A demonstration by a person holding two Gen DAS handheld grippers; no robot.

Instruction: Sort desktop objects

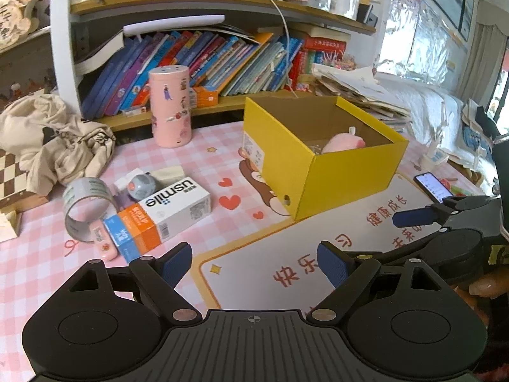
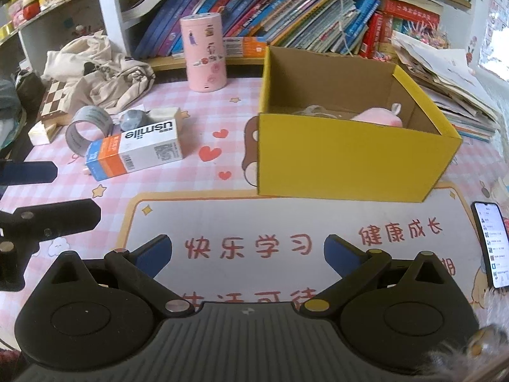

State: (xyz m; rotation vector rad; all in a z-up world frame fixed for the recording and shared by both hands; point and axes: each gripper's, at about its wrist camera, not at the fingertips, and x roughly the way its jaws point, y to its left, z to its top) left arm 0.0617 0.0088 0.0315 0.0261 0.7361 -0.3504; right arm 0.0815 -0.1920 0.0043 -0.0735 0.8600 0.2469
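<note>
Pink checked desk mat (image 1: 47, 254), bookshelf (image 2: 270, 9) behind. I see the usmile box (image 2: 140, 146) lying flat left of the yellow box (image 2: 350, 159), long axis slanting (orange end nearer). Left gripper (image 1: 254, 264) and right gripper (image 2: 248, 254) both spread, empty.

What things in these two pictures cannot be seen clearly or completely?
- Pink plush toy in the yellow cardboard box: right wrist view, the box's front wall hides its lower part.
- Small pink object: left wrist view, mostly behind the clear tape roll and the orange and blue carton.
- Black smartphone: right wrist view, screen text too small.
</note>
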